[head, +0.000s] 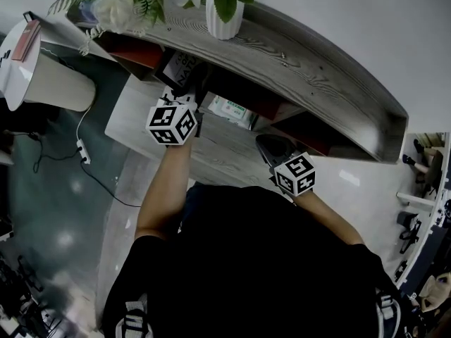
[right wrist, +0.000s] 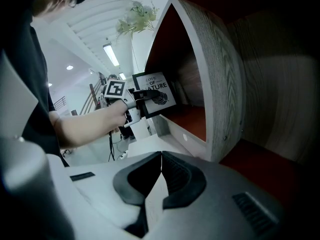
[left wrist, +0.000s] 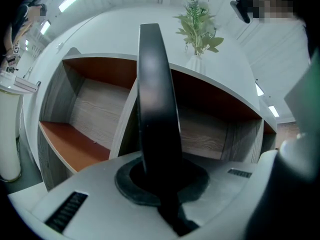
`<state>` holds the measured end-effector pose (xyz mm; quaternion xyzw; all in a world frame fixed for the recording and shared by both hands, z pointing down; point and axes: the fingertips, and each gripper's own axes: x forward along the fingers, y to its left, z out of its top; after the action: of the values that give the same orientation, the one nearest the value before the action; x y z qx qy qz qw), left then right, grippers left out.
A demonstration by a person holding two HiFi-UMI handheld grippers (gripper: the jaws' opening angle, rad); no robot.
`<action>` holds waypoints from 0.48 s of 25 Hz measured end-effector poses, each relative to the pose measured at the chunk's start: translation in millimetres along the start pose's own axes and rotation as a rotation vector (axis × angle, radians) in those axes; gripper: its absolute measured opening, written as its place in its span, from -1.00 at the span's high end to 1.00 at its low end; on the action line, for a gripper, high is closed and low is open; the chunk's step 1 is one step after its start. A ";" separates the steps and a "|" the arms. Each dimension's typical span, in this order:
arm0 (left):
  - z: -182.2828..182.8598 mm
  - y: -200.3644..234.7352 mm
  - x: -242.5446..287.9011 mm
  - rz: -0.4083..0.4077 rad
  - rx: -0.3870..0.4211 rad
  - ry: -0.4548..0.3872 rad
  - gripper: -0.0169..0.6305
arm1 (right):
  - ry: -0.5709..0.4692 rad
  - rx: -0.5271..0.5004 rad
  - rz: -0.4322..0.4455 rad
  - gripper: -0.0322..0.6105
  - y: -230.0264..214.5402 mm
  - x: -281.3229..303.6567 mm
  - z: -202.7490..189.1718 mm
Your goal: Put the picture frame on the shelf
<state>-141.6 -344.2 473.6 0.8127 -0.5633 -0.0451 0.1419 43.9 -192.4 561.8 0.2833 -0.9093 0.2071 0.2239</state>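
Observation:
The picture frame, black with a white print, is upright in front of a left compartment of the grey wooden shelf. My left gripper is shut on its lower edge. In the left gripper view the frame stands edge-on between the jaws of the left gripper, with open shelf compartments behind. In the right gripper view the frame and the left gripper show beside the shelf divider. My right gripper hangs lower right, and its jaws are shut on nothing.
A white ribbed vase with a plant and a bunch of white flowers stand on the shelf top. A green-printed item lies in a middle compartment. A round white table stands at left, and a cable with a power strip lies on the floor.

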 end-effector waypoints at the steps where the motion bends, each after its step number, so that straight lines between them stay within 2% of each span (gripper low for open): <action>1: 0.2 -0.1 1.0 0.001 0.005 0.000 0.86 | 0.001 0.001 0.000 0.86 -0.2 -0.2 -0.5; 12: 0.8 0.1 12.2 0.012 0.024 -0.002 0.86 | 0.009 -0.002 0.003 0.86 0.1 0.4 -2.4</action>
<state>-137.5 -355.7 474.0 0.8109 -0.5689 -0.0381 0.1317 44.2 -191.2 563.9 0.2805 -0.9089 0.2080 0.2280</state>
